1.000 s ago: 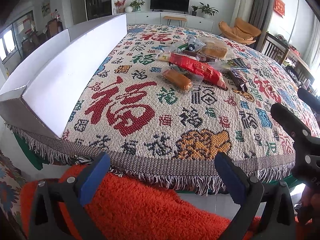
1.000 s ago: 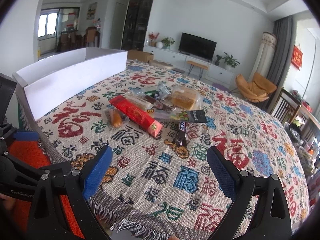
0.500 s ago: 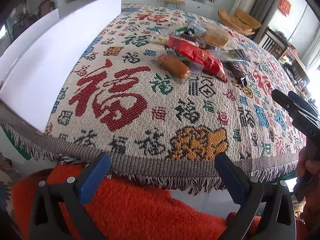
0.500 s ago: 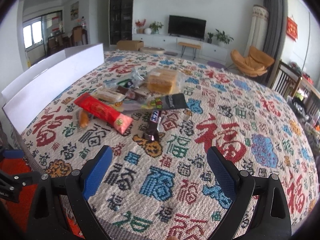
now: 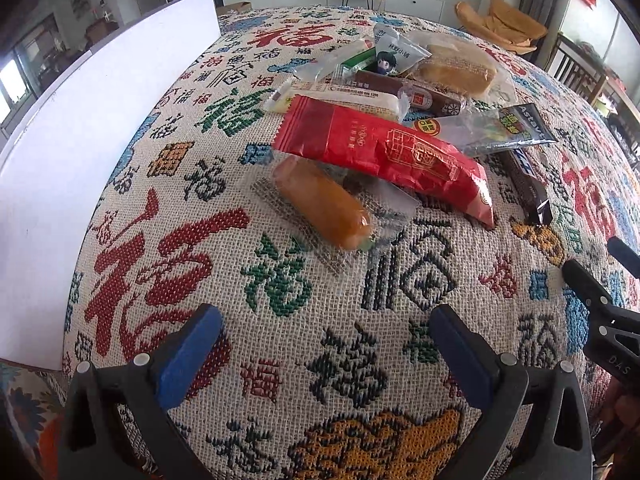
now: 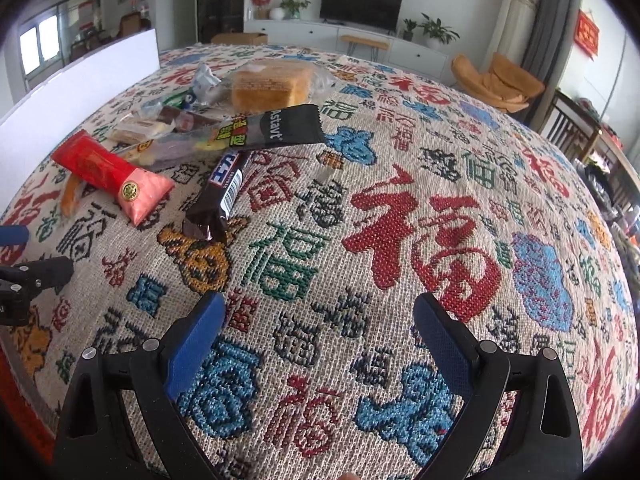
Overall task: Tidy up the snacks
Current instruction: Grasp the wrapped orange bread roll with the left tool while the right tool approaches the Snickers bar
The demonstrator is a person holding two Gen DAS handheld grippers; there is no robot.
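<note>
A pile of snacks lies on the patterned tablecloth (image 5: 280,360). Nearest my left gripper (image 5: 324,348) is an orange roll in clear wrap (image 5: 324,204), with a long red packet (image 5: 384,152) just behind it. Behind these lie a dark chocolate bar (image 6: 220,188), a black packet (image 6: 272,128) and a wrapped cake (image 6: 268,84). My left gripper is open and empty, a short way in front of the orange roll. My right gripper (image 6: 316,332) is open and empty over the cloth, to the right of the chocolate bar.
A long white box wall (image 5: 80,140) runs along the left of the table. The right gripper's black body (image 5: 600,312) shows at the right of the left wrist view. Chairs and a TV cabinet stand beyond the table.
Both grippers have moved forward from the table's near edge over the cloth, closer to the snack pile. Both stay open and empty.
</note>
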